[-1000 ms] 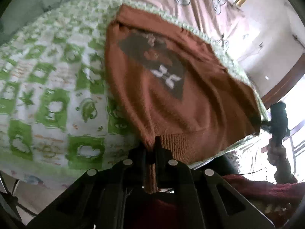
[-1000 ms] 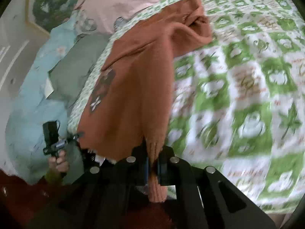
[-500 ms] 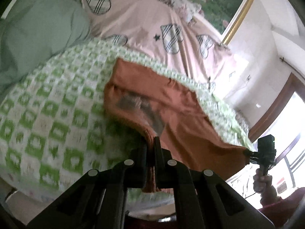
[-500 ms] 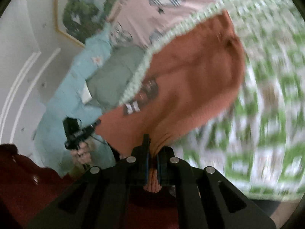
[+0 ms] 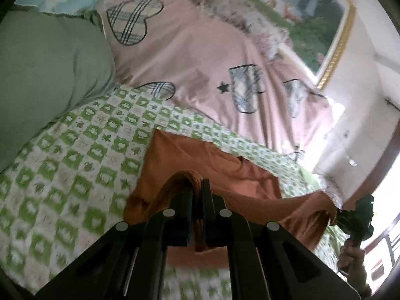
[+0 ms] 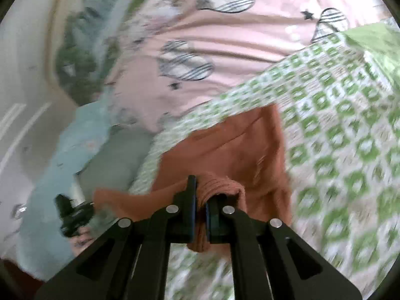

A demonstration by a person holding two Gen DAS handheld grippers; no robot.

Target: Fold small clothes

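A rust-orange knit sweater [image 5: 207, 160] lies on a green-and-white patterned bedspread [image 5: 75, 155]. My left gripper [image 5: 197, 187] is shut on one corner of its ribbed hem, lifted above the bed, and the hem arches over the fingers. My right gripper [image 6: 200, 195] is shut on the other hem corner of the sweater [image 6: 232, 145], also lifted. The hem edge stretches between the two grippers. In the left wrist view the right gripper [image 5: 360, 217] shows at the far right, with a hand under it. The left gripper [image 6: 75, 212] shows at the left of the right wrist view.
A pink quilt [image 5: 200, 57] with plaid hearts lies behind the bedspread [image 6: 350, 125]. A grey-green pillow [image 5: 42, 75] and a light blue cloth [image 6: 75, 135] lie on one side. A framed landscape picture [image 5: 312, 17] hangs on the wall behind the bed.
Both grippers have risen and moved toward the far end of the bed, carrying the hem over the sweater. The printed front has turned under and no longer shows.
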